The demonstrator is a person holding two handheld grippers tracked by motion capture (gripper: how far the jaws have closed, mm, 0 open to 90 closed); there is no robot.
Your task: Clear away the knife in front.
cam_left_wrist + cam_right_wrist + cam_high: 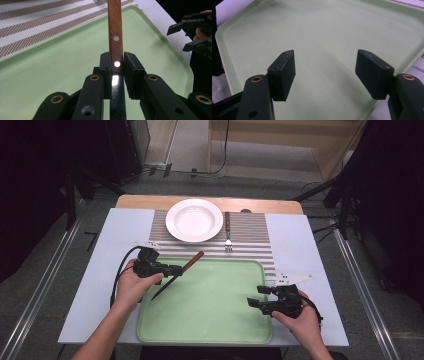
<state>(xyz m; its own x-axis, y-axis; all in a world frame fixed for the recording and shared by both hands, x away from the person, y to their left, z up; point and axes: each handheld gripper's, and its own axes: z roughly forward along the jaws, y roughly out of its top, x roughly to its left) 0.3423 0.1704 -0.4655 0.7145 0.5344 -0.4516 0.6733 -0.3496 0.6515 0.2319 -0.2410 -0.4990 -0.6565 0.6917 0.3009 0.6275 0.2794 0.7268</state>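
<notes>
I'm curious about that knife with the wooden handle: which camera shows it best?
The high view: the whole knife shows there, brown handle and dark blade, slanting over the green tray in the left gripper. The left gripper view gives a close look at the riveted handle clamped between its jaws. The right gripper view looks at the tray.

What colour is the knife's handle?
Reddish-brown wood with silver rivets; the knife handle shows best in the left gripper view.
</notes>
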